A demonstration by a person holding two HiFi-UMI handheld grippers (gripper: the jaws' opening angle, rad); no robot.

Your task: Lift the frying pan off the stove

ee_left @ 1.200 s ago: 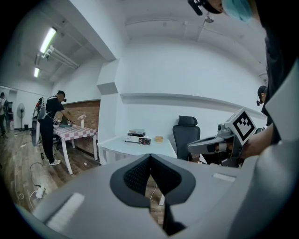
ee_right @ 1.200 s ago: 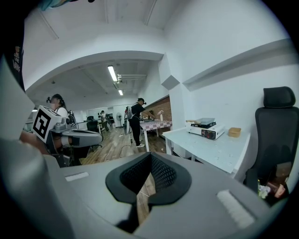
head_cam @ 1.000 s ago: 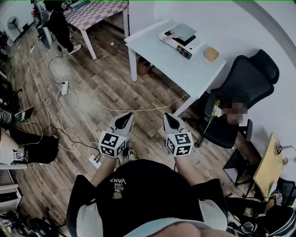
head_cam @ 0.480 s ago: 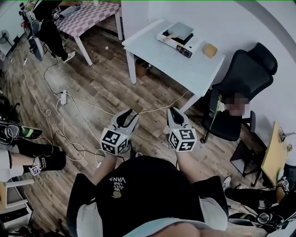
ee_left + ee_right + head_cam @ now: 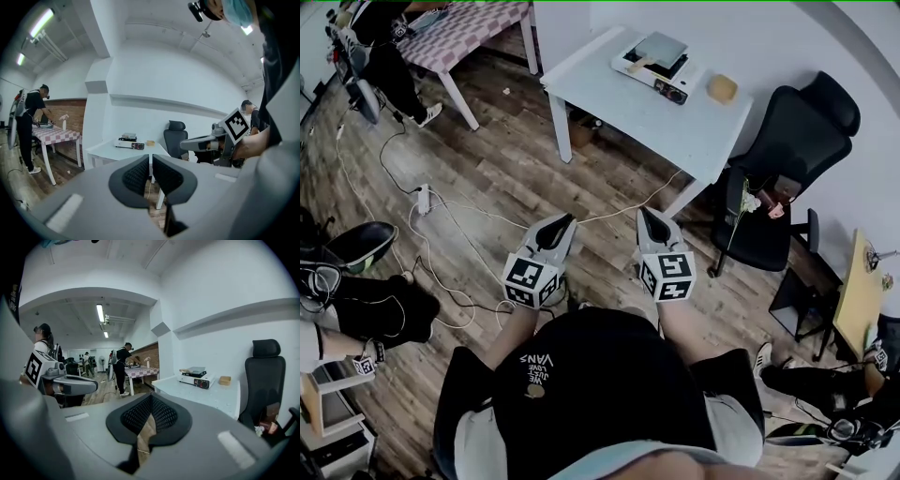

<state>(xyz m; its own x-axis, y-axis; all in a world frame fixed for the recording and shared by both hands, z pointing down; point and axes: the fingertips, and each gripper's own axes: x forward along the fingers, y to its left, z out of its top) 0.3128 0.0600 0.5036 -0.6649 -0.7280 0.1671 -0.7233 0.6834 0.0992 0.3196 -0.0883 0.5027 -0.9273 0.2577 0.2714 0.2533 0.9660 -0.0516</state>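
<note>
A square grey frying pan (image 5: 662,46) with a pale handle rests on a white portable stove (image 5: 652,71) on the white table (image 5: 675,127). The left gripper view shows the stove (image 5: 128,143) small and far; the right gripper view shows the pan (image 5: 197,370) on it. My left gripper (image 5: 565,221) and right gripper (image 5: 643,214) hover side by side over the wooden floor, well short of the table. The left jaws have just been closing; a thin slit remains between the pads (image 5: 138,176), with nothing in it. The right gripper (image 5: 151,401) is shut and empty.
A tan block (image 5: 722,88) lies on the table beside the stove. A black office chair (image 5: 787,159) stands right of the table. Cables and a power strip (image 5: 423,199) lie on the floor. A person (image 5: 380,52) works at a checkered table (image 5: 469,26); another's legs (image 5: 366,305) are left.
Both grippers have moved forward over the floor toward the white table. The left jaws, parted wider half a second ago, have narrowed again.
</note>
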